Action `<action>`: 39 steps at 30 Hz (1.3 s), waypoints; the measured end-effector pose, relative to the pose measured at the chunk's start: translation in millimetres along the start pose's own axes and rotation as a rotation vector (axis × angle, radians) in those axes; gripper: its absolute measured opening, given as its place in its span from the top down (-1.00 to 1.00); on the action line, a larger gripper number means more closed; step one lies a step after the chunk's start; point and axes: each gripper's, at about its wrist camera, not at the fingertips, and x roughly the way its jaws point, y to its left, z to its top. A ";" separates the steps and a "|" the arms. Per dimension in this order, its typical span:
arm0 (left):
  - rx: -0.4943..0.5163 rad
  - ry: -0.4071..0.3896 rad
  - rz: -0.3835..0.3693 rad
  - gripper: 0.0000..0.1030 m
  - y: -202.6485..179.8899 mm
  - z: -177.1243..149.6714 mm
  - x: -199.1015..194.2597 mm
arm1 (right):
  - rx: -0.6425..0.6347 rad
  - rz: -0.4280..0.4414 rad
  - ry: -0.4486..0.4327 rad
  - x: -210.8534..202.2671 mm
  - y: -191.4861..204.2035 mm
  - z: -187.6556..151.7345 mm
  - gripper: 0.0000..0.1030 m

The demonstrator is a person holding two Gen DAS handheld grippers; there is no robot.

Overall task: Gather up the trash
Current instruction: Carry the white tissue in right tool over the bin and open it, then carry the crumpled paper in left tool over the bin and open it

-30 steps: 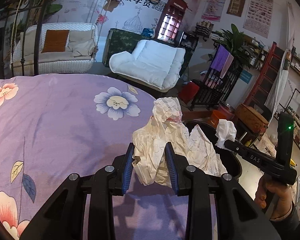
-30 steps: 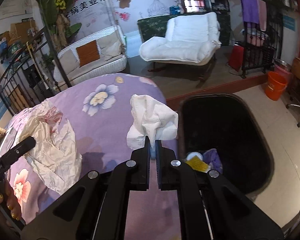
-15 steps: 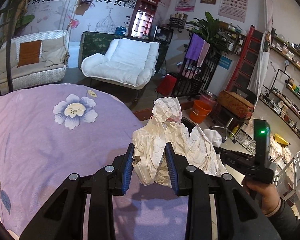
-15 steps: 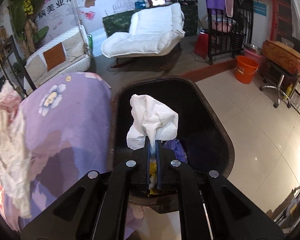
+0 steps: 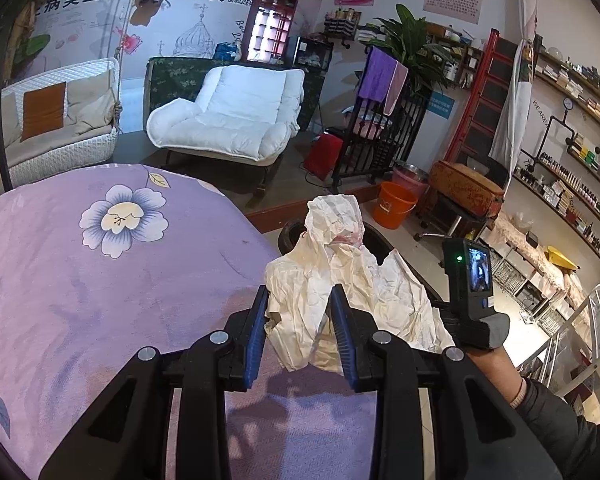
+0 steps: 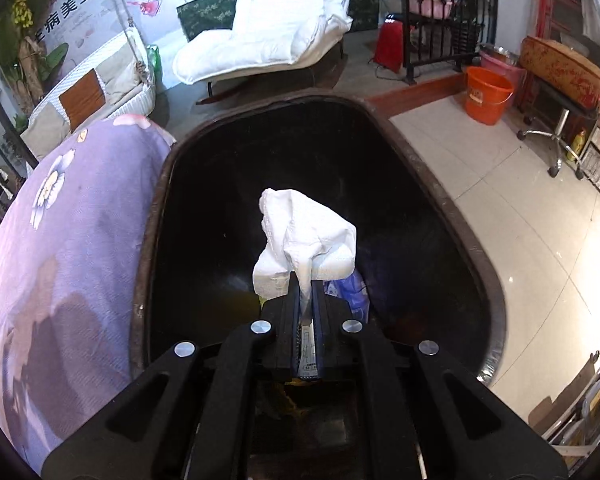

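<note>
Jaws: left gripper [image 5: 299, 326] clenches crumpled paper [image 5: 340, 280]; right gripper [image 6: 305, 300] opening, tissue [image 6: 300, 228] between, over bin [image 6: 440, 200].

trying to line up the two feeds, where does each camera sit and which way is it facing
Left wrist: sits on the left gripper, looks across the purple bedspread into the room; its jaws clamp crumpled paper; the right hand shows.
Right wrist: sits on the right gripper, looks down into the black trash bin; its jaws are opening around a white tissue.
Shared: bedspread, bin, white armchair, orange bucket.
</note>
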 end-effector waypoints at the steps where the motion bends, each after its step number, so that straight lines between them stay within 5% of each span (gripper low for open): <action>1: 0.004 0.004 0.000 0.39 -0.5 1.1 2.0 | -0.002 -0.007 0.010 2.8 0.7 0.7 0.29; 3: 0.016 0.013 0.001 0.39 -3.0 0.3 6.2 | 0.002 -0.030 -0.007 2.2 -0.9 -0.9 -0.30; 4: 0.023 0.017 0.003 0.39 -4.5 0.2 7.5 | 0.004 -0.036 -0.027 -1.2 -1.7 -1.4 -0.36; 19: 0.072 0.089 -0.030 0.39 -31.6 16.3 58.5 | 0.051 -0.112 -0.248 -97.6 -34.3 -13.0 -0.53; 35: 0.133 0.233 -0.080 0.39 -62.8 19.2 125.3 | 0.139 -0.185 -0.343 -150.2 -68.0 -36.1 -0.68; 39: 0.151 0.280 -0.061 0.25 -67.8 18.6 141.5 | 0.154 -0.193 -0.344 -153.3 -74.0 -37.5 -0.68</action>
